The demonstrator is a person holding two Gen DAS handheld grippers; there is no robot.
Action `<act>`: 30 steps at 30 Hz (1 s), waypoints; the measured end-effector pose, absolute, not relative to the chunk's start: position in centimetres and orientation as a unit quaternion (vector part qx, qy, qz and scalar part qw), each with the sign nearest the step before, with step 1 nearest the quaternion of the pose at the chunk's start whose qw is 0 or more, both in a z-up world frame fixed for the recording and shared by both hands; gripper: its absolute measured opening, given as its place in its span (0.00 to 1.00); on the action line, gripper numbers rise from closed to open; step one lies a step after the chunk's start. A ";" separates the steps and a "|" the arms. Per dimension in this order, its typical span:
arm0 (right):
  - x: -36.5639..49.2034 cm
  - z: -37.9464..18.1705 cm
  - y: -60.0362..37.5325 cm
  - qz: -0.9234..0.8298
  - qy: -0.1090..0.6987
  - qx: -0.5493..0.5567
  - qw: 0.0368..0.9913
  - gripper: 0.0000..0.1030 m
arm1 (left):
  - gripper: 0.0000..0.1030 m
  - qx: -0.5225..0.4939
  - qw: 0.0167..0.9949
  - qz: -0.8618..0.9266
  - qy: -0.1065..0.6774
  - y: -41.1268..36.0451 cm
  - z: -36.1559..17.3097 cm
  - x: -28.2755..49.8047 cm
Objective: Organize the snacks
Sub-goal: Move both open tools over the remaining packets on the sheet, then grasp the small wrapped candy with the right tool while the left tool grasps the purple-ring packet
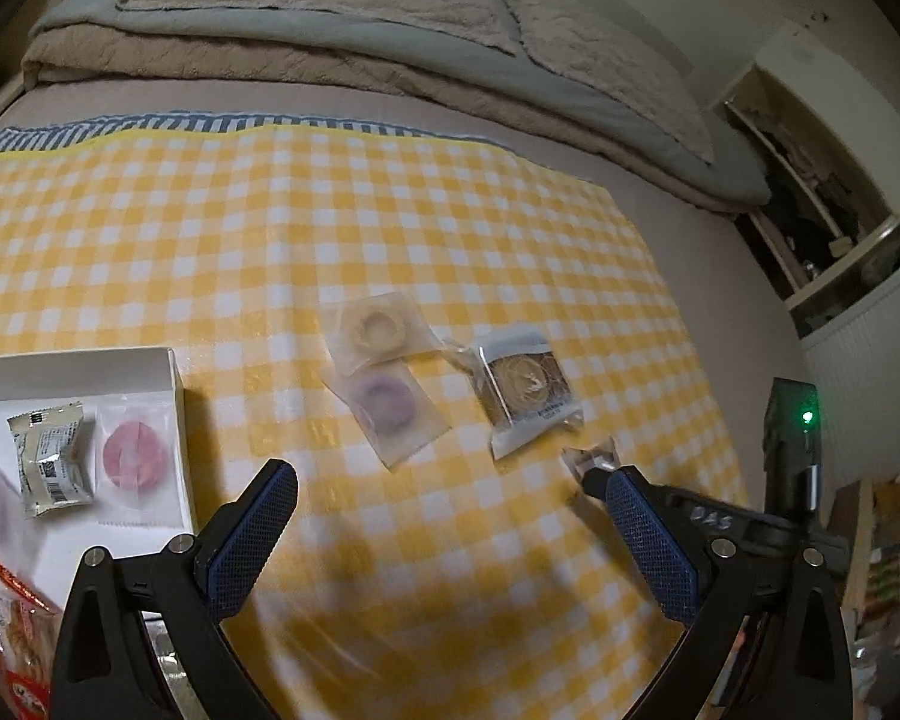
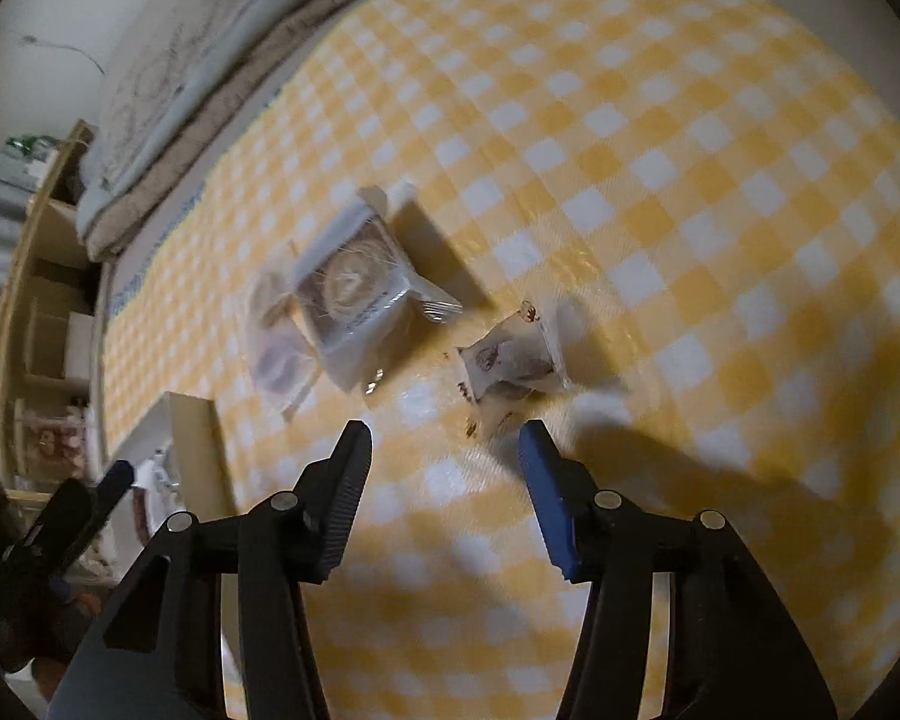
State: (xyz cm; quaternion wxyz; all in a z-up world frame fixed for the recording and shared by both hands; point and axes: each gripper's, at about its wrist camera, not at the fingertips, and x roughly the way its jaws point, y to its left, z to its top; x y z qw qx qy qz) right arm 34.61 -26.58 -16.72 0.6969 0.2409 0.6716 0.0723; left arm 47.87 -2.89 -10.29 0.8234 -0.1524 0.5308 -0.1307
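Snack pouch, small, white w/ brown print, lies flat on yellow-check cloth just ahead of right tool; long axis runs lower-left to upper-right. Right tool spread apart, grasping nothing. Left tool also wide apart, empty. Clear-wrapped round cake sits beside yellow ring pack and purple ring pack (these two overlap). White box at left holds pink disc pack. Print unreadable.
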 end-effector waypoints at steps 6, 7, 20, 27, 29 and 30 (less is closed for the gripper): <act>35.2 -17.9 -24.1 0.055 0.681 0.122 0.720 0.25 | 1.00 -0.159 0.818 -0.121 0.539 -3.4 -11.9 48.7; 35.1 -18.0 -24.1 0.052 0.682 0.112 0.721 0.18 | 1.00 -0.164 0.816 -0.120 0.541 -3.6 -12.1 48.8; 34.1 -16.7 -30.0 0.039 0.652 0.080 0.753 0.02 | 0.88 -0.182 0.807 -0.084 0.556 -6.4 -15.2 51.1; 34.1 -14.7 -32.8 0.031 0.638 0.116 0.760 0.03 | 0.79 -0.210 0.790 -0.040 0.575 -6.6 -19.0 53.6; 34.3 -14.4 -33.0 0.035 0.635 0.127 0.761 0.09 | 0.78 -0.234 0.783 -0.024 0.577 -6.2 -19.9 54.4; 34.6 -14.5 -32.9 0.037 0.635 0.136 0.760 0.20 | 0.78 -0.241 0.780 -0.017 0.577 -6.1 -20.3 54.7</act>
